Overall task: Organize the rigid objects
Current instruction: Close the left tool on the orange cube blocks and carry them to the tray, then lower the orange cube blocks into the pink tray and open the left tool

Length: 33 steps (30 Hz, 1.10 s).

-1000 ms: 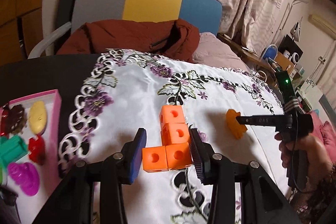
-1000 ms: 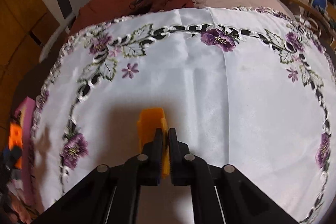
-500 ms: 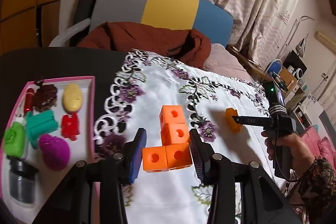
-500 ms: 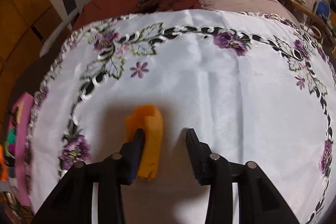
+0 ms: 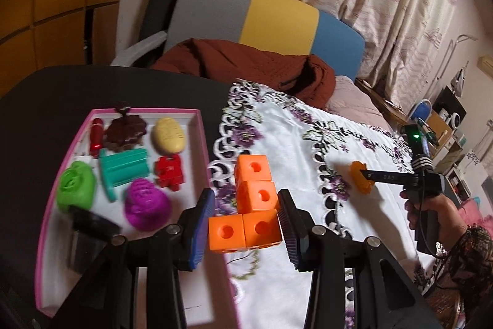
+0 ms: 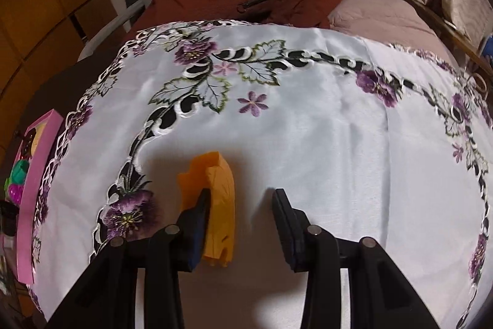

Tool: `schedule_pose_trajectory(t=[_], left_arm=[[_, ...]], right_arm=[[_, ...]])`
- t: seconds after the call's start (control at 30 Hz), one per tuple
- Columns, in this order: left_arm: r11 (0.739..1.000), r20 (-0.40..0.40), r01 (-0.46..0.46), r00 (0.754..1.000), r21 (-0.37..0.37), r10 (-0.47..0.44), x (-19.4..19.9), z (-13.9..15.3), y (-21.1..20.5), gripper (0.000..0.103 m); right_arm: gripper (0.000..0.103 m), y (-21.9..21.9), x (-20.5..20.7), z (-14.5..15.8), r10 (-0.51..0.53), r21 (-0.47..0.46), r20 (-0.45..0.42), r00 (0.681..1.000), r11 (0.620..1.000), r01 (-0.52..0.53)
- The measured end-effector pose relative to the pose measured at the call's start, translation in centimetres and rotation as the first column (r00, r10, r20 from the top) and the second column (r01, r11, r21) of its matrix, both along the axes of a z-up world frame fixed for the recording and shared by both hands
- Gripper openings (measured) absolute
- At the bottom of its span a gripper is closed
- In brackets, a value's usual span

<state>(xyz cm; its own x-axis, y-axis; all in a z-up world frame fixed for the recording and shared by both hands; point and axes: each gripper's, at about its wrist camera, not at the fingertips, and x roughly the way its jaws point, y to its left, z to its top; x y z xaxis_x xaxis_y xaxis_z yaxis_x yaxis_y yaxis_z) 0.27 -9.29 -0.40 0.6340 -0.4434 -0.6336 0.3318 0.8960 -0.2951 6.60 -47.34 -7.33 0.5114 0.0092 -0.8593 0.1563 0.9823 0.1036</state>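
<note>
The orange block cluster (image 5: 250, 207) hangs clenched in the left claw (image 5: 245, 232) above the pink tray's (image 5: 201, 141) edge, while the released right claw (image 6: 242, 213) straddles a yellow-orange piece (image 6: 220, 205) lying on the embroidered bench cloth (image 6: 323, 128).

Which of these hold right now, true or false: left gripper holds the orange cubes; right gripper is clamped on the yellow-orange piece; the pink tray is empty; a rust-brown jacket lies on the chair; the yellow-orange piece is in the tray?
1. Left gripper holds the orange cubes. True.
2. Right gripper is clamped on the yellow-orange piece. False: the jaws stand apart; only the left pad is against it.
3. The pink tray is empty. False: it holds several toys.
4. A rust-brown jacket lies on the chair. True.
5. The yellow-orange piece is in the tray. False: it lies on the white tablecloth.
</note>
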Motion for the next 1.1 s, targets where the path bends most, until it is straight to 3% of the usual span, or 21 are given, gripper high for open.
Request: schedule_pose_trajectory(t=[0.1,0.3,0.53,0.67,0.87,1.03,1.1], left_arm=[[1.000,-0.003,-0.026,1.000,0.008,0.026,-0.3,-0.3,1.3,0.042],[0.998,-0.026,-0.055,0.998,0.020,0.055,-0.5,-1.3,3.2,0.042],[0.994,-0.053,-0.093,0.994,0.062,0.096,-0.4,-2.9,5.0,0.042],[0.990,-0.075,-0.109,0.991,0.084,0.115,-0.2,-3.8,5.6,0.042],[0.989,-0.094,-0.102,0.989,0.108,0.113,-0.3,-4.8,5.9,0.042],[0.986,-0.097,-0.088,0.990,0.141,0.102,-0.5,-5.4,5.6,0.042],[0.986,-0.098,-0.088,0.990,0.144,0.103,-0.6,-5.6,5.6,0.042]], right_arm=[[0.040,-0.1,-0.2,0.4,-0.007,0.028,0.022,1.000,1.000,0.007],[0.042,0.1,0.1,-0.3,0.023,0.172,0.005,1.000,0.985,-0.023],[0.043,1.4,0.1,0.1,0.050,0.128,0.036,0.998,0.990,-0.055],[0.043,1.1,-0.2,0.8,0.045,0.163,0.080,0.996,0.985,-0.057],[0.044,1.9,0.1,0.6,0.087,0.224,0.081,0.993,0.969,-0.103],[0.046,3.8,0.7,0.2,0.114,0.200,0.068,0.991,0.972,-0.125],[0.046,4.9,0.9,0.0,0.122,0.137,0.057,0.991,0.982,-0.129]])
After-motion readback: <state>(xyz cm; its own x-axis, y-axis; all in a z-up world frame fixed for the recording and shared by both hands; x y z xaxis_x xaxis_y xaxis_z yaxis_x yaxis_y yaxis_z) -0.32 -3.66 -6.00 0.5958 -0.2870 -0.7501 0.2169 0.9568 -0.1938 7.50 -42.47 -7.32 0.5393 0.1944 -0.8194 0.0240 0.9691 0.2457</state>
